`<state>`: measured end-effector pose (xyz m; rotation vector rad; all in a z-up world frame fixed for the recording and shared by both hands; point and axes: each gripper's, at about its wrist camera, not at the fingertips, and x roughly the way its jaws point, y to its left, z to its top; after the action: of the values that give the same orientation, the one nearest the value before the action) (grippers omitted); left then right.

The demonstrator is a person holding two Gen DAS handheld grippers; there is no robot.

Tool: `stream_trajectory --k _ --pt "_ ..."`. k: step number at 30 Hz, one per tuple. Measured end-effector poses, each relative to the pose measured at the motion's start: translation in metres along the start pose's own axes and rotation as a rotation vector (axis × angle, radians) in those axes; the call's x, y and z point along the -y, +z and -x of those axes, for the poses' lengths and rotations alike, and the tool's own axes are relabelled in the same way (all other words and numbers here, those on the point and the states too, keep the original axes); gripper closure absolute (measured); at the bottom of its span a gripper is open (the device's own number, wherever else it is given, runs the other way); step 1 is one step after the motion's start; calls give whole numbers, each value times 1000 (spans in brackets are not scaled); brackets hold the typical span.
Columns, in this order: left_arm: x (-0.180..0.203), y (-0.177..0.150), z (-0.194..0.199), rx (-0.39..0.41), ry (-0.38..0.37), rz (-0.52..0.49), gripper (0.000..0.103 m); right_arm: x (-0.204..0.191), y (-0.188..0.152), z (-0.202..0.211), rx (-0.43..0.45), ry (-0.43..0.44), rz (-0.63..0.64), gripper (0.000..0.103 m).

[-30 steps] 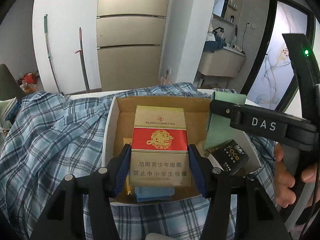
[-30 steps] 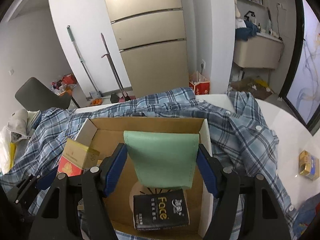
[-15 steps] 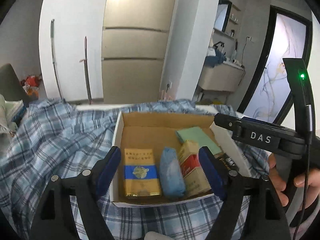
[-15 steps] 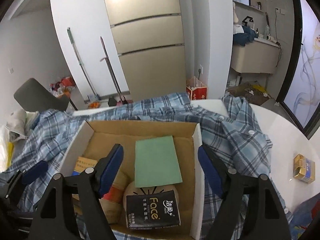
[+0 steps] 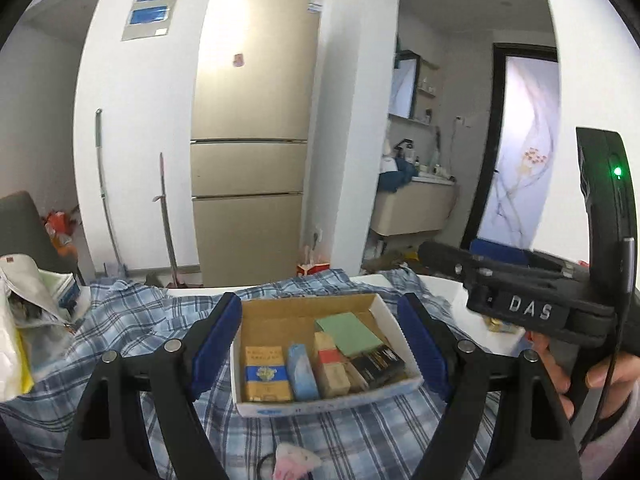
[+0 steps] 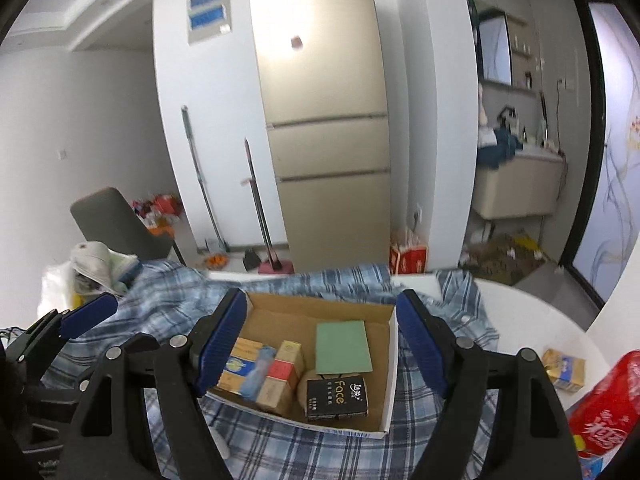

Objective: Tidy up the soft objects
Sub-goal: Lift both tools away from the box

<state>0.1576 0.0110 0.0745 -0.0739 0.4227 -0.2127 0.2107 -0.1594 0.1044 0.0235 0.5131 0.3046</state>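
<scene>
1. Both grippers hang above the cardboard box [image 5: 325,400], so the step in hand looks like the pause between placements. The left gripper [image 5: 320,344] has its blue pads spread wide, having just opened, with nothing between them. The right gripper [image 6: 320,344] has also just opened wide and is empty.
2. In the box, from the left, lie a yellow-and-blue pack [image 5: 267,374], a pale blue soft packet [image 5: 302,372], a tan pack with a red band [image 5: 330,364], a green pad [image 5: 351,332] leaning toward the back wall, and a black tissue pack marked "Face" [image 6: 337,396] at the near right corner.
3. My reading is that the box is well filled. The next move calls for finding whatever soft thing is left outside it. A small pink-and-white item [image 5: 294,464] lies on the cloth just in front of the box, and a yellow carton [image 6: 562,368] sits well apart on the right.
4. The box rests on a blue plaid shirt [image 5: 132,320] spread over a white table [image 6: 532,320].
5. Behind stand a gold fridge [image 5: 252,152], two mop handles against the white wall, a grey chair on the left and a washbasin nook on the right.
</scene>
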Motion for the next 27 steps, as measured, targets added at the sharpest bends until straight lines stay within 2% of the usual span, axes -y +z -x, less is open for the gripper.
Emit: stream_trajectory --k 3,6,9,12,14,16,20,27 --pt "3 -3 29 37 1 -20 15 -3 -1 24 32 17 10 26" --pt "6 -14 55 52 -4 -40 15 -4 -13 43 40 25 20 26" --pt "5 -27 69 49 -16 -21 15 -5 -26 56 39 20 31 26" --pt "0 -44 91 112 13 20 15 -8 -38 66 28 32 21 26" --pt "1 -50 100 113 13 6 15 -10 -46 72 22 41 25 25" --pt "1 -57 104 98 5 -4 15 -13 -55 79 17 41 35 19" --pt "-5 -70 105 79 2 -1 12 -21 -75 86 14 22 70 18" --pt "-17 -100 96 41 5 5 6 -26 -108 82 -52 30 75 18"
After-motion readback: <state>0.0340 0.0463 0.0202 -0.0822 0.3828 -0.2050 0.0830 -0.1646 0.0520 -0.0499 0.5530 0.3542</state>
